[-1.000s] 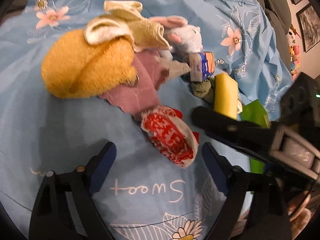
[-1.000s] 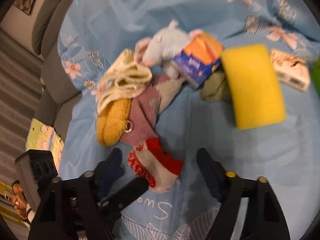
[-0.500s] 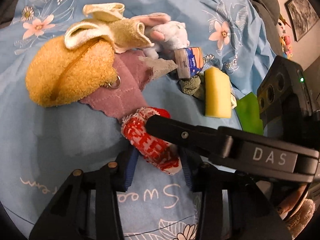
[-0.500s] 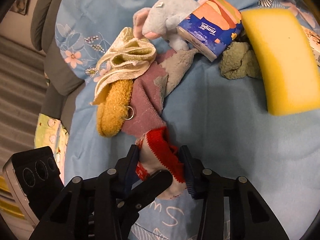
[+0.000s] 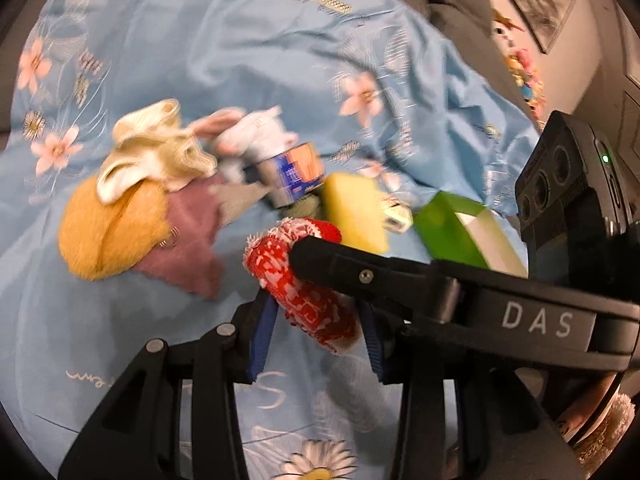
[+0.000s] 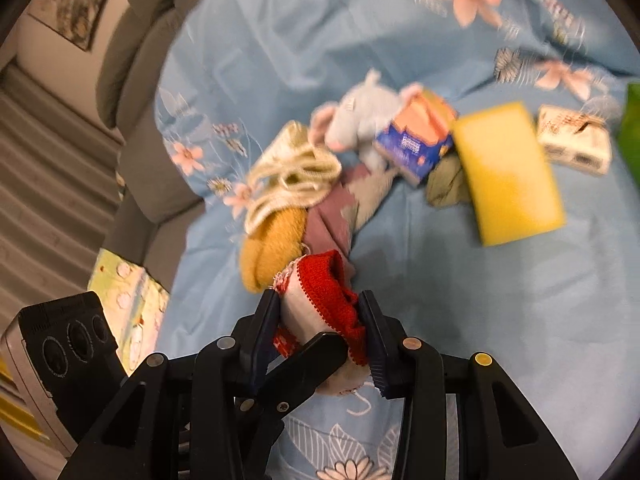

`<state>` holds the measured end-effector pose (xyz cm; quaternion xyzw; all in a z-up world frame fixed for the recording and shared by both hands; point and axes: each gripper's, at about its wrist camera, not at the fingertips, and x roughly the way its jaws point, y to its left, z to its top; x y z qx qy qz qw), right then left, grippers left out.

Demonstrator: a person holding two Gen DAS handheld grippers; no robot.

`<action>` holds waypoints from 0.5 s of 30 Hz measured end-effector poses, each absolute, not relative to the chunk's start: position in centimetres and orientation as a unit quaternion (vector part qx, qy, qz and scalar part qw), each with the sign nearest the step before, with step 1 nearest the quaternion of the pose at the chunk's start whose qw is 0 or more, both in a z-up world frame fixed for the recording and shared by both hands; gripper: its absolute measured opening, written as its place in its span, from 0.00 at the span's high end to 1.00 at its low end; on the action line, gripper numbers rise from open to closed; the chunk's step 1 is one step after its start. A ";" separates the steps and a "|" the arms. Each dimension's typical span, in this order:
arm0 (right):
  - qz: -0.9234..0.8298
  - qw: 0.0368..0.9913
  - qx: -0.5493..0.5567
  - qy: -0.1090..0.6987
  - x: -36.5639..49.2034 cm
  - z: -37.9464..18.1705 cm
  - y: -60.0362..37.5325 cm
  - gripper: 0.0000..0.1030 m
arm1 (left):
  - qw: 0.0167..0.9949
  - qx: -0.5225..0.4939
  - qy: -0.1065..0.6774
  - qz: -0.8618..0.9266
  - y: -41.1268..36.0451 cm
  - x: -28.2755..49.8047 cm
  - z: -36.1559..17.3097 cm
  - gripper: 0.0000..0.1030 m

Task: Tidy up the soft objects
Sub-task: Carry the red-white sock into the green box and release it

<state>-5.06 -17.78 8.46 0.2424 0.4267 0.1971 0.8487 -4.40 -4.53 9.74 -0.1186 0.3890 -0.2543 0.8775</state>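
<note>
Between the blue pads of the left gripper (image 5: 316, 330), in the left wrist view, a red-and-white sock (image 5: 298, 280) is pinched, jaws partly closed on it; the right gripper's finger (image 5: 360, 274) crosses over the sock from the right. Ahead and left lie an orange plush (image 5: 108, 232) and a mauve cloth (image 5: 188, 240); ahead and right, a yellow sponge (image 5: 354, 212). In the right wrist view, the right gripper (image 6: 320, 332) likewise clamps the sock (image 6: 324, 296), above the blue flowered sheet (image 6: 460, 300), with the sponge (image 6: 508, 172) ahead to the right.
</note>
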 end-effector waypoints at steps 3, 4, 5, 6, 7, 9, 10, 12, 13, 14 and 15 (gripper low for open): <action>0.190 0.864 0.237 0.402 -6.7 10.0 -18.9 0.58 | 0.881 -0.110 0.375 -0.267 -6.3 -5.4 10.5 0.63; 0.186 0.867 0.236 0.397 -7.2 10.4 -19.3 0.58 | 0.881 -0.105 0.373 -0.271 -6.8 -5.7 10.8 0.63; 0.182 0.871 0.238 0.390 -7.7 10.8 -19.8 0.58 | 0.882 -0.100 0.370 -0.276 -7.6 -6.0 11.0 0.63; 0.178 0.873 0.240 0.384 -8.2 11.1 -20.4 0.58 | 0.882 -0.097 0.367 -0.281 -8.3 -6.3 11.2 0.63; 0.174 0.875 0.242 0.380 -8.6 11.3 -21.0 0.58 | 0.881 -0.094 0.365 -0.284 -9.0 -6.3 11.4 0.63; 0.165 0.880 0.248 0.371 -9.5 11.7 -22.3 0.58 | 0.881 -0.088 0.362 -0.293 -10.1 -6.6 11.8 0.63; 0.162 0.881 0.251 0.367 -9.8 11.9 -22.9 0.58 | 0.880 -0.082 0.360 -0.300 -11.1 -6.8 11.9 0.63; 0.153 0.884 0.258 0.358 -10.6 12.2 -24.3 0.58 | 0.877 -0.073 0.359 -0.310 -12.4 -6.9 12.3 0.63; 0.149 0.886 0.261 0.354 -10.9 12.3 -24.9 0.58 | 0.876 -0.067 0.359 -0.316 -13.2 -7.0 12.4 0.63; 0.141 0.887 0.266 0.349 -11.4 12.4 -25.9 0.58 | 0.874 -0.060 0.358 -0.322 -14.3 -7.1 12.6 0.63; 0.137 0.888 0.270 0.346 -11.7 12.5 -26.7 0.59 | 0.874 -0.057 0.357 -0.325 -14.9 -7.1 12.7 0.63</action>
